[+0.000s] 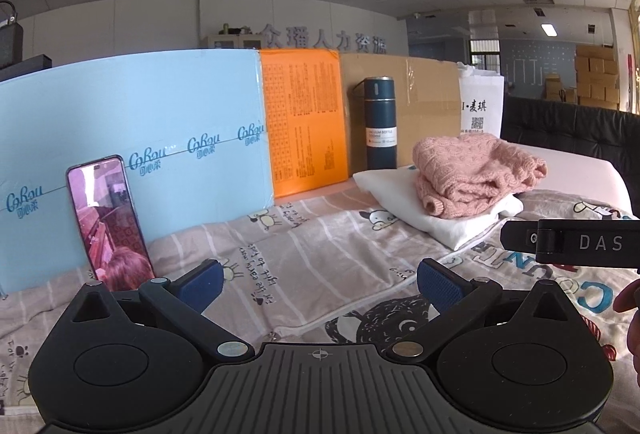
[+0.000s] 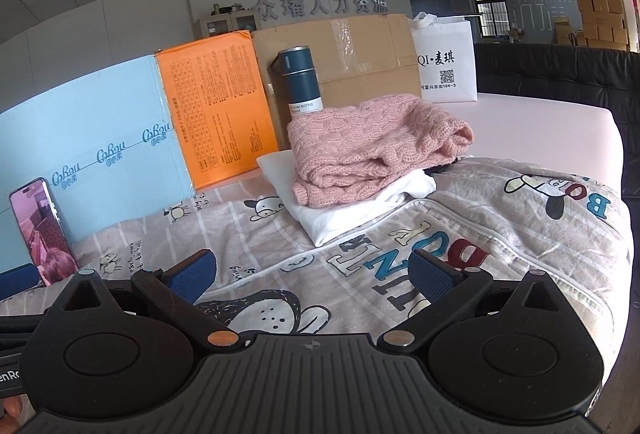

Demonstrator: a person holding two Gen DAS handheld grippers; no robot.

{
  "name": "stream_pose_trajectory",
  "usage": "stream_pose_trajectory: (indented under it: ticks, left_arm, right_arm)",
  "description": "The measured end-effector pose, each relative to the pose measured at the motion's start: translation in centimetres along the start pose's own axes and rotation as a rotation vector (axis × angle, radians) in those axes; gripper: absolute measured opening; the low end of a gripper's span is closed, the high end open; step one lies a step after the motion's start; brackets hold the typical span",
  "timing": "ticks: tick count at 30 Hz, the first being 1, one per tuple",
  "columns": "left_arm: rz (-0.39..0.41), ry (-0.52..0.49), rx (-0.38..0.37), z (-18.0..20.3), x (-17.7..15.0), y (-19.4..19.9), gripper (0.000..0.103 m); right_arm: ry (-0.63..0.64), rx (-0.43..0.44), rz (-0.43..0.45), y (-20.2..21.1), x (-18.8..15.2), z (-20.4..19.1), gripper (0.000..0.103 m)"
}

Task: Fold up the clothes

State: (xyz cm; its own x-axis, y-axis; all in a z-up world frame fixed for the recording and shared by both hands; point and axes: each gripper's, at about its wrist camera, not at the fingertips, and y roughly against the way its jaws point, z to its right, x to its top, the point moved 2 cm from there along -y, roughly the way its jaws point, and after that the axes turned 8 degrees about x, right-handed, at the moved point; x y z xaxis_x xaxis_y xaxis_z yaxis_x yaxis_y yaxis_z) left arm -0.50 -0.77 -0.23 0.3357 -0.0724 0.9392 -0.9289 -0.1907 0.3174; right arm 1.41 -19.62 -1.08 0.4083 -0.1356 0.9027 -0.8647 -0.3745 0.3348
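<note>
the pink knit sweater (image 2: 372, 146) lies folded on top of a folded white garment (image 2: 360, 210), and everything else sits relative to that stack. just behind it stands a dark teal vacuum bottle (image 2: 302, 78), backed by a cardboard box (image 2: 360, 50); an orange box (image 2: 216, 106) and a light blue carton (image 1: 132, 138) continue the wall leftward, with a phone (image 1: 108, 222) leaning on the carton. in front of the stack the cartoon-print quilt (image 2: 500, 234) spreads bare toward both tools, its right edge dropping off beyond the stack. the left gripper (image 1: 320, 284) and right gripper (image 2: 310, 276) hover over this quilt, jaws spread wide, holding nothing.
</note>
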Motion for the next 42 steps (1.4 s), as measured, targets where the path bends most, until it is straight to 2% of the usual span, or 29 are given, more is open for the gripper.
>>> stream_pose_trajectory:
  ticks: [10,14,17,20,23,25,28,30,33,34,37,38,42]
  left_arm:
    - [-0.030,0.036,0.165,-2.7,-0.8,2.6,0.103]
    - [-0.028,0.059,0.217,-4.2,-1.3,4.2,0.103]
    - [-0.016,0.104,0.237,-5.8,-1.8,5.8,0.103]
    - [0.009,0.152,0.287,-7.9,-2.6,7.9,0.103]
    - [0.043,0.218,0.335,-10.3,-3.6,10.2,0.103]
    - [0.074,0.267,0.388,-12.1,-4.5,11.9,0.103]
    - [0.109,0.359,0.495,-15.8,-6.0,14.6,0.103]
    - [0.133,0.464,0.617,-19.3,-7.2,17.0,0.103]
    - [0.165,0.702,0.759,-24.8,-9.3,20.5,0.103]
    - [0.176,0.785,0.798,-26.7,-10.1,21.7,0.103]
    - [0.215,0.946,0.842,-31.4,-11.8,23.9,0.103]
    - [0.214,0.980,0.833,-32.7,-12.3,24.2,0.103]
    - [0.200,1.140,0.788,-35.8,-14.6,25.0,0.103]
  right_arm:
    - [0.065,0.200,-0.012,-0.1,-0.2,-2.6,0.103]
    - [0.111,0.332,-0.026,0.0,-0.5,-4.5,0.103]
    - [0.154,0.422,-0.022,0.4,-0.7,-6.4,0.103]
    - [0.200,0.517,-0.028,0.5,-0.8,-8.7,0.102]
    - [0.205,0.652,-0.081,0.3,-1.1,-11.5,0.103]
    - [0.185,0.755,-0.148,-0.1,-1.5,-13.3,0.103]
    - [0.203,0.874,-0.200,-0.3,-2.1,-16.6,0.103]
    - [0.246,0.938,-0.162,0.0,-2.2,-19.0,0.103]
    - [0.297,1.035,-0.092,-0.1,-1.8,-23.0,0.103]
    - [0.298,1.074,-0.096,-0.4,-1.6,-24.4,0.103]
    - [0.275,1.202,-0.145,-1.9,-1.3,-29.1,0.103]
    - [0.270,1.240,-0.174,-2.6,-1.5,-30.8,0.103]
    - [0.277,1.274,-0.252,-5.0,-3.8,-36.3,0.103]
